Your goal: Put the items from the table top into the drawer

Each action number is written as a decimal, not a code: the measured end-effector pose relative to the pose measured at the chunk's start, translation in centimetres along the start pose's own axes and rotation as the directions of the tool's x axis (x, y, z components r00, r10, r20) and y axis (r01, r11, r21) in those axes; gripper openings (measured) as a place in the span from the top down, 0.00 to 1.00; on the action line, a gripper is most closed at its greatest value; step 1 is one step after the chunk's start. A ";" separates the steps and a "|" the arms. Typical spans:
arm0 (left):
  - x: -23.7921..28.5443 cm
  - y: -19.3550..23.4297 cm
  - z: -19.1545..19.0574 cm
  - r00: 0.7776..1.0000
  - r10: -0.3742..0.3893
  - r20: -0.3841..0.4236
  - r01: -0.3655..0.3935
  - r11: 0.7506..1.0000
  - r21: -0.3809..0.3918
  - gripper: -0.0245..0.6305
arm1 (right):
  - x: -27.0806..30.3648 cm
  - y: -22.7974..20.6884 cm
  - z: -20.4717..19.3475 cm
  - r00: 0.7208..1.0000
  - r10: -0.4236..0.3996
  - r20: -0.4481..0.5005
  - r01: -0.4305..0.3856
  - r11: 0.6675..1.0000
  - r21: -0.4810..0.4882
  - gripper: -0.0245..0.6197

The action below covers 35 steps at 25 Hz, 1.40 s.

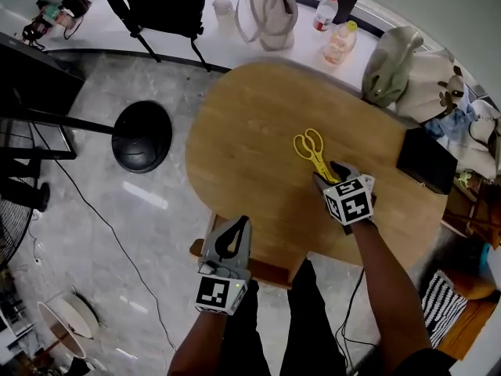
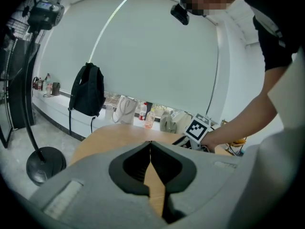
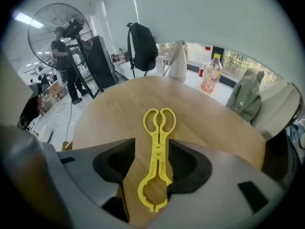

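Note:
Yellow plastic tongs [image 1: 313, 153] with scissor-like handles lie flat on the oval wooden table [image 1: 250, 147]. My right gripper [image 1: 333, 172] points down at their near end. In the right gripper view the tongs [image 3: 158, 151] lie lengthwise between the two dark pads of the right gripper [image 3: 153, 141], which stand apart on either side without pressing on them. My left gripper [image 1: 239, 227] hangs just off the table's near edge. In the left gripper view the left gripper [image 2: 150, 143] has its fingertips touching, with nothing between them.
A black flat case [image 1: 427, 160] lies at the table's right end. Bottles [image 1: 340, 44], bags and a black backpack [image 1: 160, 2] line the sill behind. A fan's round base [image 1: 141, 135] stands on the floor to the left. A brown wooden piece [image 1: 270, 271] shows under the near edge.

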<state>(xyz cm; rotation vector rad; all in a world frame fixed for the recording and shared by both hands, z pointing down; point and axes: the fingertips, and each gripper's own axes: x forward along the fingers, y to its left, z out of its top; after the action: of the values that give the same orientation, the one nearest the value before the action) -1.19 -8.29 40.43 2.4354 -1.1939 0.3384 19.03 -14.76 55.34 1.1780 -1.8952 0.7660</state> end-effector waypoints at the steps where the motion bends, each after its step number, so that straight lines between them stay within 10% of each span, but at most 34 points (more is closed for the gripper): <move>1: 0.0 0.2 -0.5 1.000 0.005 -0.002 -0.005 1.000 -0.004 0.93 | 0.9 -0.3 -0.2 1.000 0.003 -0.013 -0.003 1.000 0.010 0.65; 21: -0.3 -0.4 -3.0 0.999 -0.003 -0.045 0.004 1.000 0.017 0.93 | 4.3 -1.4 -2.3 0.980 -0.055 -0.190 0.042 0.997 -0.071 0.79; 35: -0.5 0.3 -2.2 0.994 0.104 -0.032 -0.102 0.994 0.039 0.93 | -2.3 1.2 0.5 0.999 -0.028 -0.027 0.021 0.972 -0.232 0.80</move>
<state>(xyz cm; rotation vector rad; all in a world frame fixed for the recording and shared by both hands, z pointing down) -1.80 -7.07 42.27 2.3947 -1.3125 0.4350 18.46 -13.60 53.04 1.0363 -1.8841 0.5284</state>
